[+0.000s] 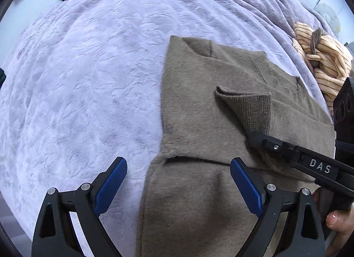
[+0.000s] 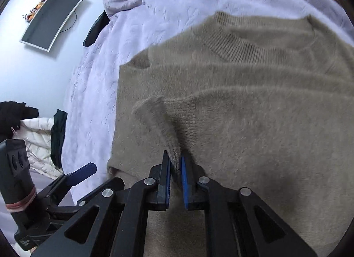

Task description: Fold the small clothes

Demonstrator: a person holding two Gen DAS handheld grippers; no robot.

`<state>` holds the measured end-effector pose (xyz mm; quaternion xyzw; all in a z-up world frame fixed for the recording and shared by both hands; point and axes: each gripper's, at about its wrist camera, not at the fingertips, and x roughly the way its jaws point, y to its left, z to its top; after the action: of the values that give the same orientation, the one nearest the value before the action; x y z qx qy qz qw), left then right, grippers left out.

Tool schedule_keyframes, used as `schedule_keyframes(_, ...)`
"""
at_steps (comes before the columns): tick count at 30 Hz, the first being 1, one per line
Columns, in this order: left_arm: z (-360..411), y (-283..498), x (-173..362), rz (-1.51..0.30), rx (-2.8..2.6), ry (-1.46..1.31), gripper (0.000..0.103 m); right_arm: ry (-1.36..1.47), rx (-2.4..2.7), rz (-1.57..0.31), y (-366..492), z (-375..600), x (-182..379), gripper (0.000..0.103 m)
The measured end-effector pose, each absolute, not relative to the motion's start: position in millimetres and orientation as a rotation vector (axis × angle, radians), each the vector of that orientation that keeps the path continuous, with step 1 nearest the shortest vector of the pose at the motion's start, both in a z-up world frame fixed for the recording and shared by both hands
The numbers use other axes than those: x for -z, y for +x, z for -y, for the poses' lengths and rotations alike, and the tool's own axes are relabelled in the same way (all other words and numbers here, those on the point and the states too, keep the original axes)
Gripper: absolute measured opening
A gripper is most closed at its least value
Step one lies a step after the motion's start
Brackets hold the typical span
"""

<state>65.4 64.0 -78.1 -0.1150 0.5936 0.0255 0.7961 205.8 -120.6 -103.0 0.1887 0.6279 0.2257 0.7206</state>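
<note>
A brown fuzzy sweater point(image 1: 199, 106) lies flat on a lilac blanket point(image 1: 88, 79), with one sleeve folded across its body. My left gripper point(image 1: 178, 164) is open and empty, just above the sweater's left edge. My right gripper point(image 2: 176, 161) is shut on the sleeve's ribbed cuff point(image 2: 177, 133) and holds it a little above the sweater's body point(image 2: 265, 124). In the left wrist view the right gripper point(image 1: 254, 138) reaches in from the right, pinching the cuff point(image 1: 250, 106). The left gripper's blue pad point(image 2: 84, 171) shows at the lower left of the right wrist view.
A striped cream garment point(image 1: 323, 62) lies crumpled at the blanket's far right. A dark object point(image 2: 96, 28) rests at the blanket's edge. A monitor point(image 2: 50, 17) hangs on the white wall. A white padded coat point(image 2: 37, 137) and dark clothes point(image 2: 58, 133) lie beside the bed.
</note>
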Motion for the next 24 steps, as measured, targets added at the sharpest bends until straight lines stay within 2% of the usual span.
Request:
schedule_keyframes(1, -65.0, 64.7, 78.2, -1.276, -0.057, -0.253, 0.095, 0.425, -0.497, -1.388, 206.7, 120.1, 103.7, 0.015)
schedule_keyframes(3, -66.9, 64.1, 77.9, -1.281, -0.055, -0.269, 0.095, 0.434, -0.522, -1.404, 206.8, 120.1, 101.0, 0.028)
schedule_keyframes(5, -68.5, 65.8, 73.9, -1.276, -0.051, -0.283, 0.095, 0.414, -0.547, -1.405, 203.0, 124.8, 89.8, 0.046)
schedule_keyframes(11, -62.5, 82.5, 54.8, -1.233, -0.021, -0.279, 0.095, 0.496, -0.451, -1.367, 170.5, 183.9, 62.7, 0.047)
schedule_keyframes(17, -35.7, 111.5, 52.1, -1.210, 0.017, -0.230, 0.095, 0.854, -0.060, -1.313, 105.9, 333.2, 69.2, 0.047)
schedule_keyframes(22, -10.0, 127.8, 62.6, -1.239, 0.033, -0.177, 0.095, 1.166, 0.090, -1.241, 81.1, 393.2, 98.9, 0.047)
schedule_keyframes(24, -3.1, 131.4, 74.0, -1.274, 0.024, -0.129, 0.095, 1.247, 0.113, -1.206, 83.6, 401.8, 109.3, 0.038)
